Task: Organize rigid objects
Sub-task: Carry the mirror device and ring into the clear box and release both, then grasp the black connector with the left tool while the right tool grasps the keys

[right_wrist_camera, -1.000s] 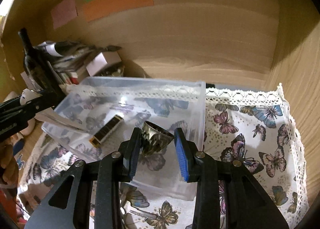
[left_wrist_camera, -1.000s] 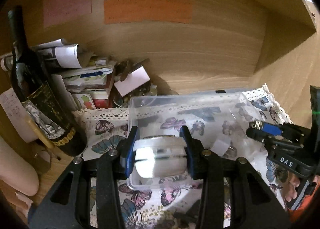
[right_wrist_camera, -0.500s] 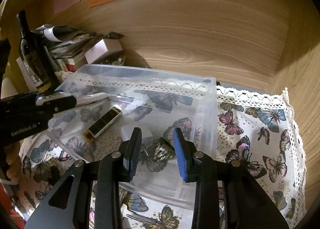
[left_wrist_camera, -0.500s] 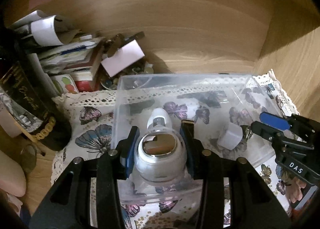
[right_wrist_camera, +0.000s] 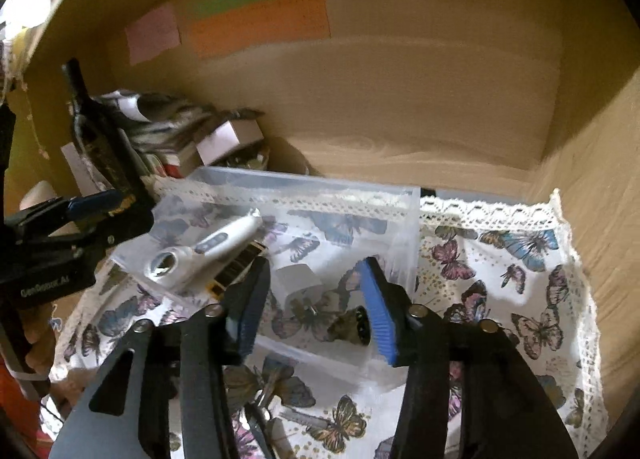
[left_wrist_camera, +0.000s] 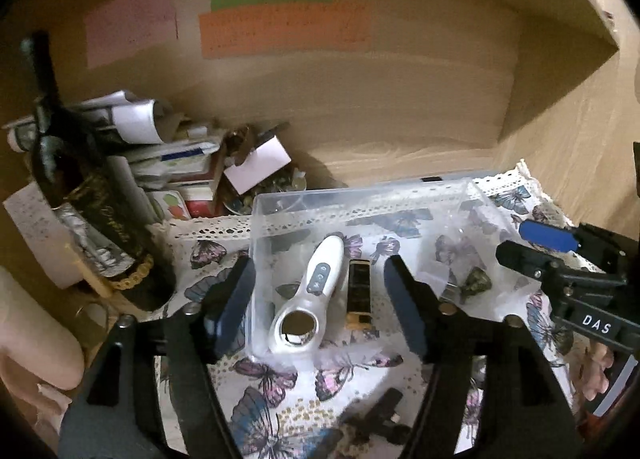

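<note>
1. The left claw is released, its jaws spread wide with nothing between them, hanging over the near end of the clear plastic bin.
2. Directly under that gap lies the white handheld device, inside the bin, round metal head toward 6 o'clock and handle toward 12.
3. Just beside it, at 3 o'clock, a black and gold bar lies parallel, touching or nearly so.
4. The right claw is also released and empty, poised over the bin's right part.
5. Between its blue pads sit a white cube and, toward 4 o'clock of it, a small brass-coloured ornament, both on the bin floor.
6. The bin rests on a butterfly-print cloth with a lace edge.
7. At 9 o'clock of the bin stands a dark wine bottle; behind it a pile of papers and boxes lies against the wooden back wall, which carries coloured paper notes.
</note>
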Motion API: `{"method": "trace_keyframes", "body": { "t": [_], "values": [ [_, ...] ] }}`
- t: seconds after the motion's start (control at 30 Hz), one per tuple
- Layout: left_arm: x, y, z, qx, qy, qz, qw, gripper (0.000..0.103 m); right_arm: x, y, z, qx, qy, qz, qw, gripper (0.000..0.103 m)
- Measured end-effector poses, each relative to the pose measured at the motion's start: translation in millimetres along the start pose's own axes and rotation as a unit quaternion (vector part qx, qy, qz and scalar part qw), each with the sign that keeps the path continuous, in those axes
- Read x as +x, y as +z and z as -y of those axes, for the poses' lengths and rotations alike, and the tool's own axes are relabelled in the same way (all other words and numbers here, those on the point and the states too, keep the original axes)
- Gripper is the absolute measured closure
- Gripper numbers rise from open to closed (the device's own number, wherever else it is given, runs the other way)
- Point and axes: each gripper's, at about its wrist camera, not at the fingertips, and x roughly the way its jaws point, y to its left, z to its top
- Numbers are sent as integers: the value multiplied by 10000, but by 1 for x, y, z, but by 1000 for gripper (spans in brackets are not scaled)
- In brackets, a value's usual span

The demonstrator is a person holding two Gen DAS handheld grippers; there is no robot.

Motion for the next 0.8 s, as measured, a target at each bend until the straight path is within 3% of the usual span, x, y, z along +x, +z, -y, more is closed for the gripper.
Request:
{"method": "trace_keyframes", "body": {
  "t": [0.1,0.17,0.33,0.8],
  "values": [
    [-15,-6,2,5,76,111,9999,18,-15,-2,-4,-50,-3,151,9999,48],
    [-23,-11,3,9,151,215,9997,14,-24,-5,-5,-68,-20,289,9996,32],
    [-31,-27,0,-47,170,88,9998,7,-39,-15,-9,-153,-2,376,9992,22],
    [-3,-77,1,-223,-120,-1061,9940,7,-25,-54,-7,-56,31,-337,9994,21]
  ]
}}
